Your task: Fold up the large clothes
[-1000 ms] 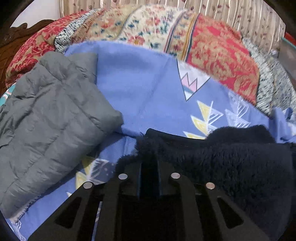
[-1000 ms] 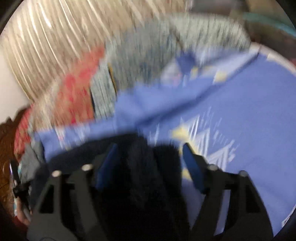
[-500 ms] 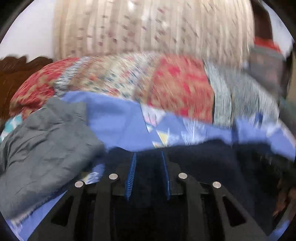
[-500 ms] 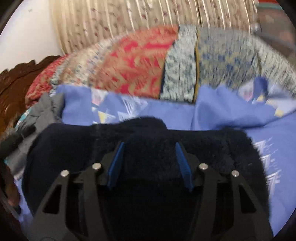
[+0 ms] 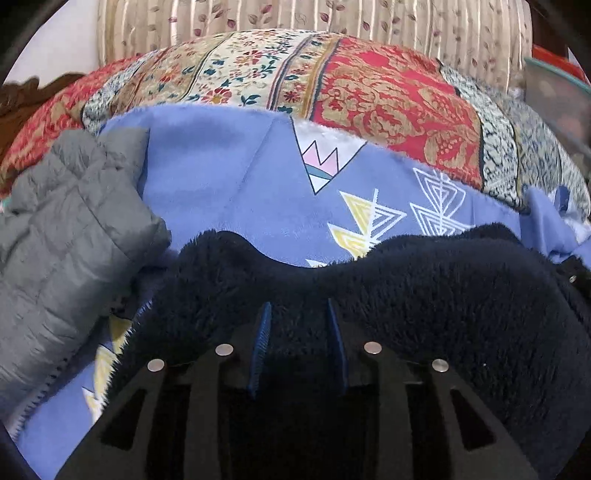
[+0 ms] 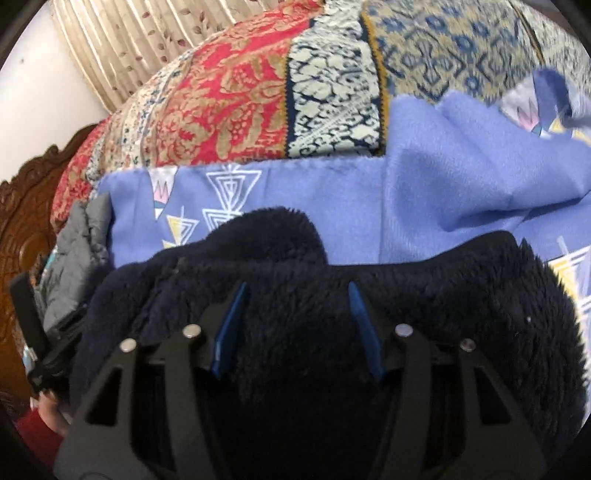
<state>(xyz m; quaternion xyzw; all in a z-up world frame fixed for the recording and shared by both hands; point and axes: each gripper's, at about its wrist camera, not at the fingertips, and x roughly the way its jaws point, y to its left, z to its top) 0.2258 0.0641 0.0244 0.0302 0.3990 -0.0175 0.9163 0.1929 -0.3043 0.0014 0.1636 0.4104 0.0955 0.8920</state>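
- The dark navy fluffy fleece garment fills the lower part of both of my wrist views. It lies bunched on the periwinkle-blue blanket printed with white and yellow triangle patterns, which is spread over the bed.
- My left gripper has its jaws parted by a narrow gap. The blue pads stand on either side of a ridge of fleece, and I cannot tell whether they are pinching it.
- My right gripper has its jaws spread wide, blue pads well apart, with the fleece lying between and under them, not clamped.
- In the right wrist view the top edge of the fleece rises in a hump at the left and a lower mound at the right, with blue blanket showing in the dip between them.
- A grey quilted puffer jacket sits on the blanket to the left of the fleece, touching its left edge. In the right wrist view I see only a strip of it at the far left.
- Behind the blanket lies a patchwork bedcover in red-and-gold, cream floral and blue-and-white panels.
- A beige pleated curtain with small leaf prints hangs at the back.
- A dark carved wooden headboard stands at the left edge of the right wrist view.
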